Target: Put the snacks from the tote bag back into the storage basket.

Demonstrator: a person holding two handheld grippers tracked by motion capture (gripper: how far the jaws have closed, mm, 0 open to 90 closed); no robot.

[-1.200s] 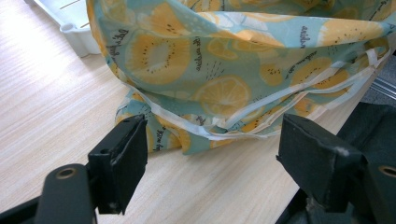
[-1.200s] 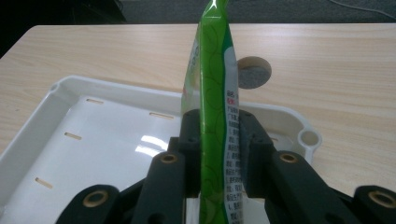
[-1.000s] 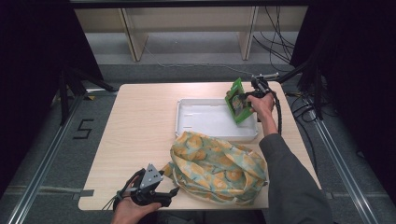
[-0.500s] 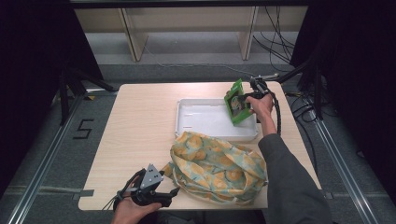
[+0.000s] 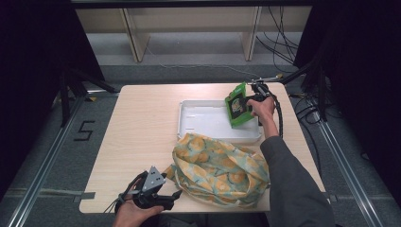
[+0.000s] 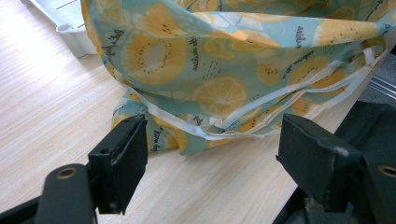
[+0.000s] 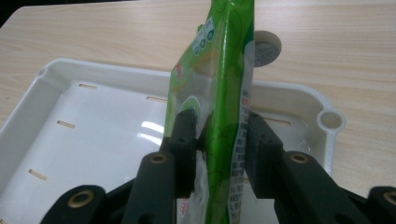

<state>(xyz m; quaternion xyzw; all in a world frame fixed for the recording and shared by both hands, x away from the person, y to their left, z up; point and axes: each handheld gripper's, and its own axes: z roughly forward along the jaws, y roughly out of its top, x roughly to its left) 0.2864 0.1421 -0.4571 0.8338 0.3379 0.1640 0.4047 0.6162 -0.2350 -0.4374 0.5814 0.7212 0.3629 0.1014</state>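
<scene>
Pouch: green pouch (image 5: 238, 106) held upright above the right end of the white tray (image 5: 208, 124).
Right gripper (image 7: 215, 140): fingers clamped on the pouch.
Left gripper (image 6: 210, 149): fingers spread wide, holding nothing, at the near worktop (image 5: 142, 123) edge.
Bag: lemon-print cloth bag (image 5: 221, 166) between left gripper and tray, touching the tray's near rim.

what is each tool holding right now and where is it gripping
The right tool pinches the green packet near its lower end, above the white tray. The left tool is open and holds nothing, just short of the bag.
</scene>
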